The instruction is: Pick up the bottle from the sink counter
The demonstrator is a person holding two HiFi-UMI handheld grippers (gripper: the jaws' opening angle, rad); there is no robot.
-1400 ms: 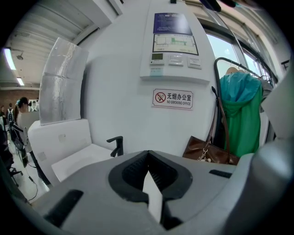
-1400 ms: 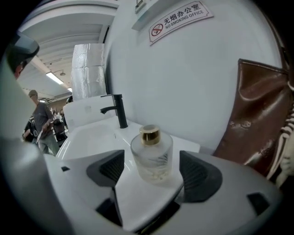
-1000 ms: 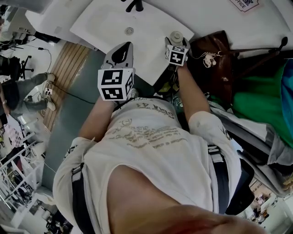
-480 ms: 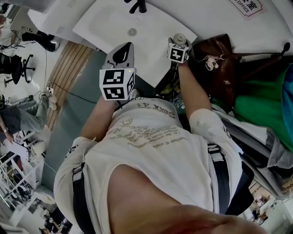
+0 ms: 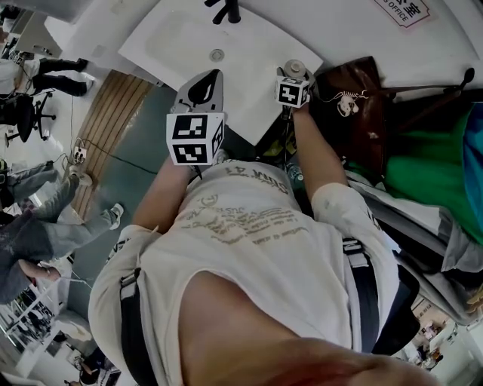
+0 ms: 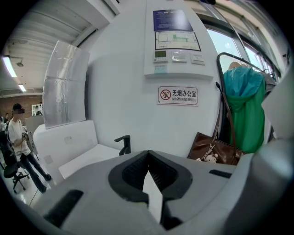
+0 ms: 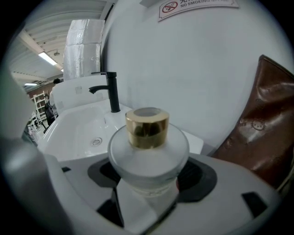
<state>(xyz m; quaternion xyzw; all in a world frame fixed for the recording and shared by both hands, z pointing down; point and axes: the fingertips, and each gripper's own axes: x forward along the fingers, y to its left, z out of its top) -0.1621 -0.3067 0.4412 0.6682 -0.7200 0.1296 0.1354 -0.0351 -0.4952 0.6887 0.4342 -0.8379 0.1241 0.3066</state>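
A frosted white bottle (image 7: pixel 148 151) with a gold cap (image 7: pixel 147 127) stands on the right corner of the white sink counter (image 7: pixel 195 142). My right gripper (image 7: pixel 147 197) is shut on the bottle's body, which sits deep between the jaws. From the head view only the bottle top (image 5: pixel 294 68) shows, just beyond the right gripper (image 5: pixel 293 78) and its marker cube. The left gripper (image 5: pixel 202 87) hovers in front of the basin, shut and holding nothing, and its pads meet in the left gripper view (image 6: pixel 151 202).
The white basin (image 5: pixel 181 45) has a black faucet (image 5: pixel 226 10) at the back. A brown leather bag (image 5: pixel 351 105) leans on the wall right of the bottle, with a green garment (image 5: pixel 430 173) beyond it. People stand at the far left (image 5: pixel 38 226).
The right gripper has slid forward around the bottle on the counter corner. The left gripper stays where it was. People at the left have walked.
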